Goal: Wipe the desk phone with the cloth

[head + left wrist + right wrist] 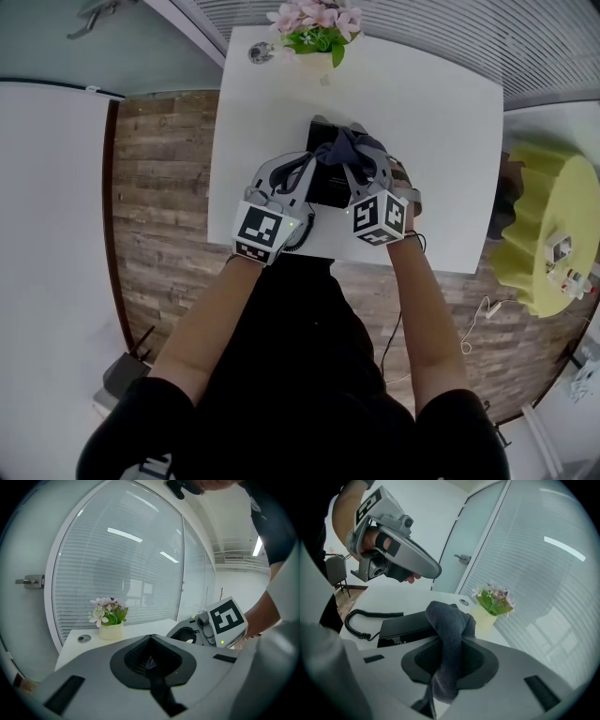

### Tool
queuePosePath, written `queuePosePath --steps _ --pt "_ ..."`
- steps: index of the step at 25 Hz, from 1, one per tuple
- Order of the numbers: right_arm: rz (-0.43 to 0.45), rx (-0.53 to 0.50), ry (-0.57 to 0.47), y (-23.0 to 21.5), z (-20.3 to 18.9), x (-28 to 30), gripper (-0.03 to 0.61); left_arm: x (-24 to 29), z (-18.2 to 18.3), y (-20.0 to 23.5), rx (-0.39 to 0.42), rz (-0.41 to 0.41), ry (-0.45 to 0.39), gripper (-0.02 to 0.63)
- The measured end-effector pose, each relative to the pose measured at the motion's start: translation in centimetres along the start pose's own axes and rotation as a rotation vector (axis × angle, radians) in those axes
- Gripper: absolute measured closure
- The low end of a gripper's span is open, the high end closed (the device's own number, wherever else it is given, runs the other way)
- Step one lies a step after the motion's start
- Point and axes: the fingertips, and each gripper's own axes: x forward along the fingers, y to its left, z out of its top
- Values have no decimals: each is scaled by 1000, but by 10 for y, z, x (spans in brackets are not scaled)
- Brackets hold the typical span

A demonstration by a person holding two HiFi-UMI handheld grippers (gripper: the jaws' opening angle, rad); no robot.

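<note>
right gripper (449,656) pinching cloth (451,620) over phone (401,626) | left gripper (151,645) closed (raised, empty)

Office: glass partition with blinds (117,569), white desk (441,122), desk phone (405,626), ceiling strip lights.

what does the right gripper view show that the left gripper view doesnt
Only the right gripper view: the cloth pinched by the right gripper, the black phone behind it, its coiled cord, and the left gripper seen from outside.
Only the left gripper view: the left gripper's own jaws, closed on nothing, and the right gripper seen from outside.
Both: the flower pot, the white table, a door handle and the blinds.
</note>
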Motion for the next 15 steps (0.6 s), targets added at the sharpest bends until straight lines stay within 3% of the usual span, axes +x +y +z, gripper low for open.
queuePosePath --steps 15 --pt "20 -1 22 35 -10 -9 485 -11 -26 -11 -9 -16 28 604"
